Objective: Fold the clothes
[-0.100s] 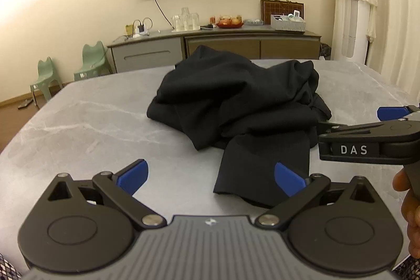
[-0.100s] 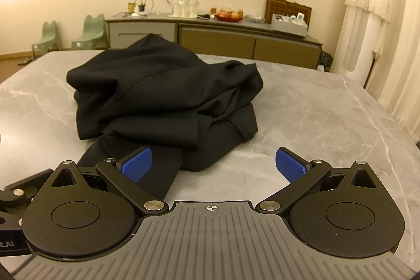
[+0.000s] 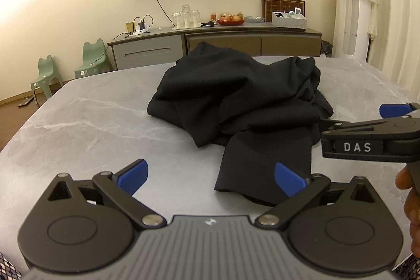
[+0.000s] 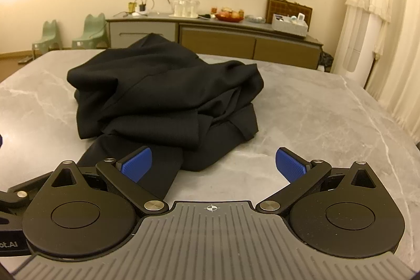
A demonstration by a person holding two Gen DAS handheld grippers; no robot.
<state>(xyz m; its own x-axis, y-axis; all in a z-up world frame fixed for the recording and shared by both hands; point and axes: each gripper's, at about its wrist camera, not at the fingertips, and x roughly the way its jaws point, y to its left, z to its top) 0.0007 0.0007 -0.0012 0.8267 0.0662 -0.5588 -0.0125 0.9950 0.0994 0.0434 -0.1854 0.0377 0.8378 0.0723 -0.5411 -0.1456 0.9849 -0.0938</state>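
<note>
A crumpled black garment [image 3: 236, 101] lies heaped in the middle of the grey marble table [image 3: 92, 122], with one flat end reaching toward me. It also shows in the right wrist view [image 4: 168, 101]. My left gripper [image 3: 210, 176] is open and empty, just above the table at the garment's near end. My right gripper [image 4: 213, 164] is open and empty, its left pad [image 4: 136, 164] over the garment's near edge. The right gripper shows from the side in the left wrist view [image 3: 372, 133].
A sideboard [image 3: 215, 43] with glasses, fruit and a basket stands against the back wall. Two green child chairs [image 3: 68, 67] stand at the left. White curtains [image 3: 367, 4] hang at the right. The table's right edge [image 4: 388, 122] is close to my right gripper.
</note>
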